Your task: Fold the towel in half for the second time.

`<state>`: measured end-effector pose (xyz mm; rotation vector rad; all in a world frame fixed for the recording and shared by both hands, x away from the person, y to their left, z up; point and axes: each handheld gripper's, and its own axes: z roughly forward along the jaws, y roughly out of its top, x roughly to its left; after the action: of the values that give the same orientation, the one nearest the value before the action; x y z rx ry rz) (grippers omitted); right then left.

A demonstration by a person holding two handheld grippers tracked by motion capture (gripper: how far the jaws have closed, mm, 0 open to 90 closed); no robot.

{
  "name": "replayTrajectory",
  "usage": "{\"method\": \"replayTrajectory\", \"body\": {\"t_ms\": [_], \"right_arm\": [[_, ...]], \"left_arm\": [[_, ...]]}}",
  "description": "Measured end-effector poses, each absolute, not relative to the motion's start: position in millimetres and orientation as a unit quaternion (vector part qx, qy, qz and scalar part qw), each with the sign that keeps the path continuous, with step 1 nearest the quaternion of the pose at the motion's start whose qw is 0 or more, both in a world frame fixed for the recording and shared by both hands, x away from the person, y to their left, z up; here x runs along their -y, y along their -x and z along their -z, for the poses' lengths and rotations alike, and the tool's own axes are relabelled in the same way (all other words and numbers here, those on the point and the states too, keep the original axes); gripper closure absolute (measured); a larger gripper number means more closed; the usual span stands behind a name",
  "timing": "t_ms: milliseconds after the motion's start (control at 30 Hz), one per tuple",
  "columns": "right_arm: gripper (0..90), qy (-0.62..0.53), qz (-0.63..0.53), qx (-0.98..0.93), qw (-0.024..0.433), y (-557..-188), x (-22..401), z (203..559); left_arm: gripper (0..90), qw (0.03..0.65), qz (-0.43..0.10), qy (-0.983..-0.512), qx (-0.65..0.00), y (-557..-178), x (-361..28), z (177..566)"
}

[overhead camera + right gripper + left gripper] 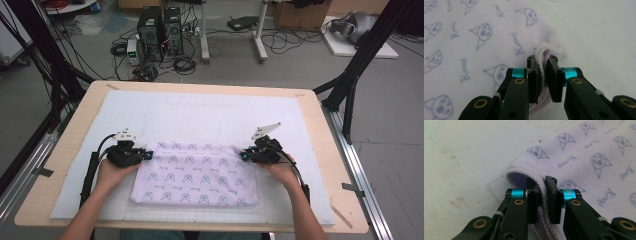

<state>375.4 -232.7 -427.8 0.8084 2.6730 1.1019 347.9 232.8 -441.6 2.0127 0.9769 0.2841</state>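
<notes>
Left gripper (543, 195) is pinching the lavender towel's (195, 175) far-left corner hem; right gripper (544, 75) is pinching its far-right corner.

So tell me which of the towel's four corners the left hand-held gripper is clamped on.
The far left corner of the towel: the left hand-held gripper pinches its hem there, opposite the right hand-held gripper on the far right corner.
</notes>
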Motion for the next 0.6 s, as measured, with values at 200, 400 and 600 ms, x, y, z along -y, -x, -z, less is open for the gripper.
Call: {"method": "replayTrajectory", "body": {"t_ms": [200, 400, 600], "right_arm": [[81.5, -0.272, -0.391, -0.872, 0.108, -382.2, 238.7, 403.7], [81.5, -0.282, -0.398, -0.86, 0.148, -405.0, 242.7, 377.0], [61.1, -0.323, -0.406, -0.835, 0.183, -437.2, 245.2, 370.9]], "left_arm": [[81.4, 0.446, -0.16, -0.791, -0.386, -356.1, -230.5, 422.9], [81.5, 0.448, -0.206, -0.783, -0.377, -382.8, -221.9, 392.6], [57.1, 0.422, -0.247, -0.764, -0.422, -427.5, -221.5, 381.2]]}}
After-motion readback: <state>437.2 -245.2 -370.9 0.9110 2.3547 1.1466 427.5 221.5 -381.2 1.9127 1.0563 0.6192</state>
